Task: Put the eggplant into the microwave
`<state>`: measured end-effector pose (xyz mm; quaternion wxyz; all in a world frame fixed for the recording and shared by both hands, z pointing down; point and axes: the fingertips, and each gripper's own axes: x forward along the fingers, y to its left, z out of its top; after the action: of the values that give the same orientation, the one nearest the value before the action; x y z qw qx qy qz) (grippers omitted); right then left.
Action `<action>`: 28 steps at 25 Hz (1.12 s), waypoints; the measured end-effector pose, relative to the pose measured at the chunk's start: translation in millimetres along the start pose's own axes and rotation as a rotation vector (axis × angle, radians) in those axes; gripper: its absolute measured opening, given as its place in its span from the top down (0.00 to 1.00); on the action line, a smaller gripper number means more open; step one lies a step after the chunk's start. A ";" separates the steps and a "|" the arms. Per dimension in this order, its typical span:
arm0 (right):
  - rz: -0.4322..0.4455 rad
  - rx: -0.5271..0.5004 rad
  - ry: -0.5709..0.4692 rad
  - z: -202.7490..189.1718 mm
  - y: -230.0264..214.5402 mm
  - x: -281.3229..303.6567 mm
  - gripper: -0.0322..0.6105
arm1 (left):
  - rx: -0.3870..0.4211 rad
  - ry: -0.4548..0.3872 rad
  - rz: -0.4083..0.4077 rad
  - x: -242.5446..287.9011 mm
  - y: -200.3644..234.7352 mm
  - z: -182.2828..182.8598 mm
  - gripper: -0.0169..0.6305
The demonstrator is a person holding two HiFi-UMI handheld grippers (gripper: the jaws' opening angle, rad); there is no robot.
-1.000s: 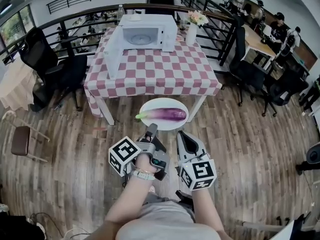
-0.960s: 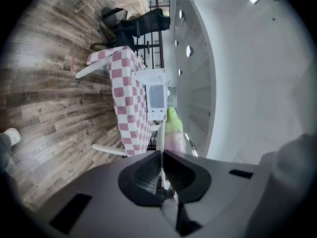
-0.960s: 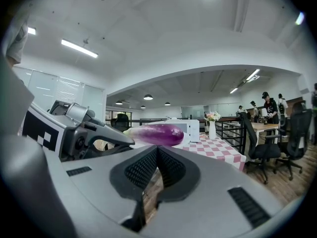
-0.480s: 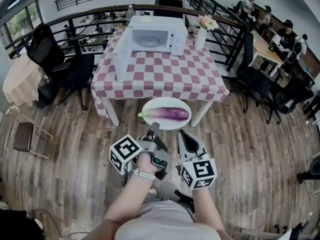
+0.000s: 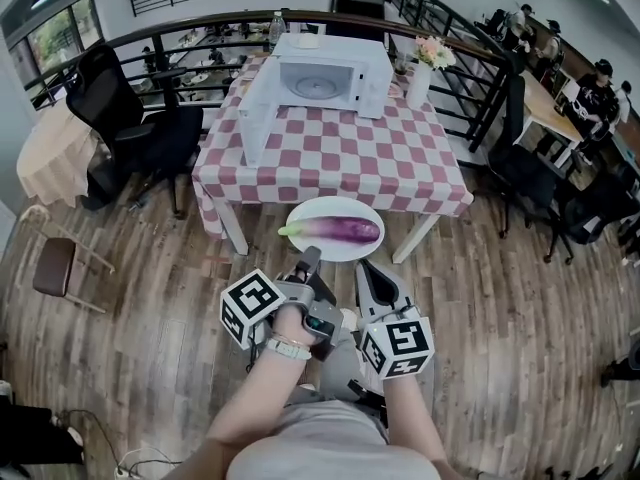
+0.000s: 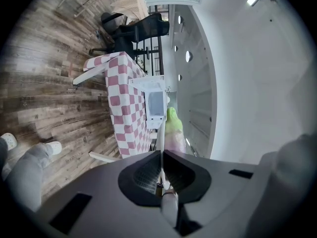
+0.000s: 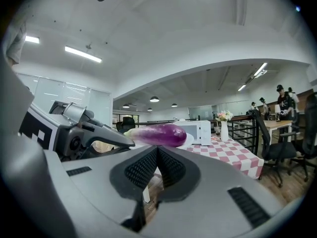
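Microwave (image 5: 325, 83) and table (image 5: 330, 158) nearer now; eggplant (image 5: 345, 231) on plate (image 5: 335, 207) as before.

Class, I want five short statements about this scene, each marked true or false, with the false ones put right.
1. The eggplant lies on a white plate. True.
2. The microwave has its door shut. False: the door stands swung open at its left.
3. The left gripper is clamped on the plate's rim. True.
4. The eggplant is inside the microwave. False: it is on the plate, short of the checked table.
5. A vase of flowers stands on the table to the right of the microwave. True.
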<state>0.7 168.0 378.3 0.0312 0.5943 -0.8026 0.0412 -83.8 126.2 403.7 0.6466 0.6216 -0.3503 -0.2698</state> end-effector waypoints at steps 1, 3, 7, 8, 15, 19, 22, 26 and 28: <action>0.004 0.004 -0.002 0.2 -2.6 4.6 0.91 | -0.001 -0.006 0.001 4.2 0.1 2.3 0.95; 0.014 0.013 -0.006 1.6 -8.9 14.1 0.91 | -0.007 -0.019 0.001 14.2 -0.4 7.4 0.95; 0.025 0.024 -0.009 4.8 -25.0 34.7 0.91 | -0.024 -0.047 -0.001 36.6 -2.1 18.4 0.95; 0.029 0.023 -0.010 4.8 -29.1 39.6 0.91 | -0.029 -0.055 -0.002 42.4 -2.2 21.1 0.95; 0.067 0.029 0.008 -3.7 -54.4 80.3 0.91 | -0.041 -0.111 -0.010 83.8 -0.4 43.3 0.95; 0.087 0.036 0.004 -0.3 -67.8 109.4 0.91 | -0.044 -0.134 -0.005 108.7 -1.8 56.8 0.95; 0.099 0.039 0.002 2.9 -80.0 130.4 0.91 | -0.039 -0.146 -0.006 128.9 -4.3 65.9 0.95; 0.113 0.039 0.001 5.8 -98.0 159.4 0.91 | -0.036 -0.151 -0.005 158.4 -6.7 76.0 0.95; 0.121 0.041 0.005 5.9 -105.4 174.2 0.91 | -0.038 -0.153 -0.003 171.7 -7.3 81.4 0.95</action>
<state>50.7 -28.9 392.8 0.0185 0.5453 -0.8358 0.0612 -42.8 -59.2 415.1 0.6291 0.5874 -0.3928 -0.3240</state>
